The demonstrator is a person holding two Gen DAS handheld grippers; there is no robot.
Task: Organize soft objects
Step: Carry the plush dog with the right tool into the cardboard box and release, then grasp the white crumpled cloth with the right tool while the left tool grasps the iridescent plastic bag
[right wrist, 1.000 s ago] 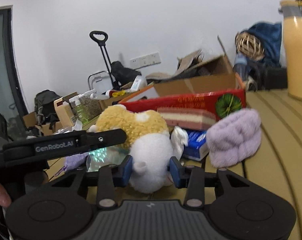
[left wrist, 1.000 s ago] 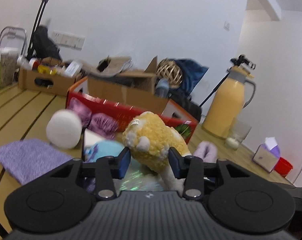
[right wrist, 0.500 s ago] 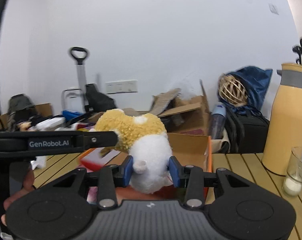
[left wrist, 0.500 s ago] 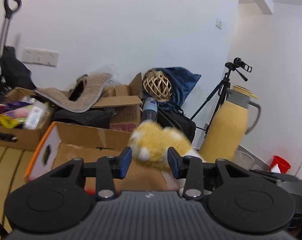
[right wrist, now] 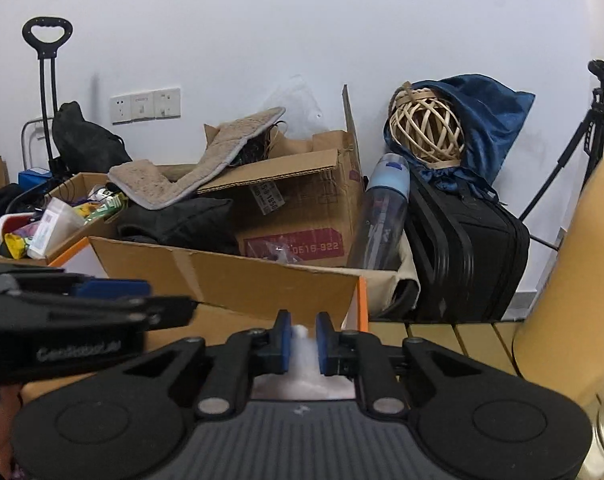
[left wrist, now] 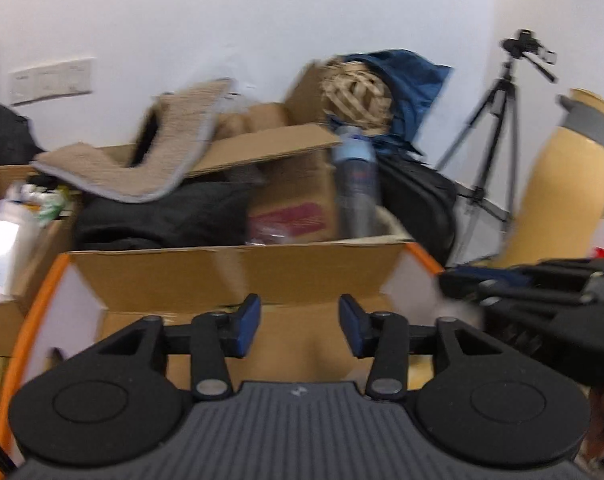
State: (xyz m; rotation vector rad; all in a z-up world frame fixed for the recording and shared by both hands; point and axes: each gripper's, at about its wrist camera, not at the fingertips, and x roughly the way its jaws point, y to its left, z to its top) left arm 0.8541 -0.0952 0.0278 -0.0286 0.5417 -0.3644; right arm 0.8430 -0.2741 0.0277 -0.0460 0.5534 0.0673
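Both tools hang over the mouth of the orange-edged cardboard box, which I judge to be the bin for the soft things, so the toy is being carried in over its rim rather than set on the table.

The left gripper stands wide open, its blue pads well apart and nothing between them; only the brown inner floor of the box shows in the gap. It touches nothing that I can see. The right gripper is nearly closed, its pads pinching a tuft of white fluff that spills down below the fingers toward the camera. That fluff is most likely part of a plush toy (only the white pile shows, so I cannot tell more). The rest of the toy hangs under the tool and out of sight, directly over the near right corner of the box.

In the right wrist view the left gripper appears as a dark bar just to the left and slightly ahead of the closed fingers. Ahead of both lie the far box flap, a clear water bottle and a black suitcase. A tan thermos stands off to the right.
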